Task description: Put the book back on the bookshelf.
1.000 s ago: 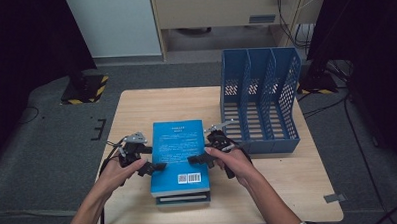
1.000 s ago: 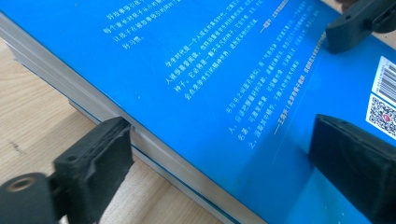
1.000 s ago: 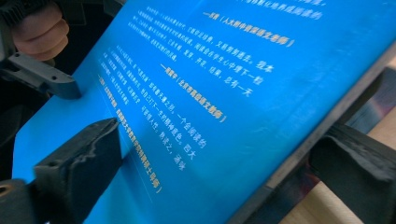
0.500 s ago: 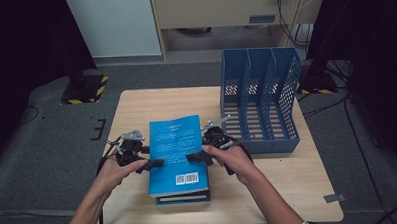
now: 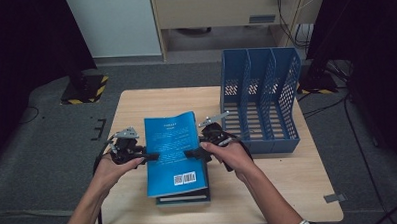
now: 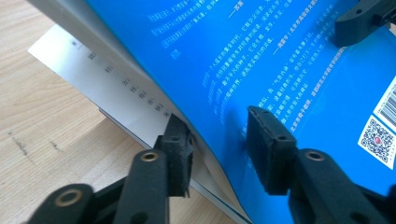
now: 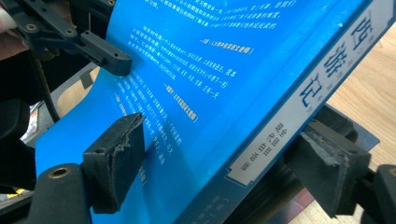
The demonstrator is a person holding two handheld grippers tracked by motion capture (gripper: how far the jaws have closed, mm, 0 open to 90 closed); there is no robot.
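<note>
Since the earlier high-view frames, the blue book (image 5: pixel 173 148) has been tilted up off the dark book (image 5: pixel 183 196) beneath it, its right, spine side raised, and both pairs of jaws have just been closing on it. It is held over the near middle of the wooden table (image 5: pixel 289 199), left of the blue file rack (image 5: pixel 260 107). In the left gripper view, the left gripper (image 6: pixel 219 149) is seen straddling the book's open edge: one pad sits under the cover against the white pages, the other over the blue cover, with contact looking light at best. In the right gripper view, the right gripper (image 7: pixel 229 163) is seen spanning the spine, one pad on the cover, the other below the spine, possibly not yet pressing. A slip is judged likely if the lift goes on before both grips are firm; the cover alone could be pinched on the left, so that the pages sag or tear.
</note>
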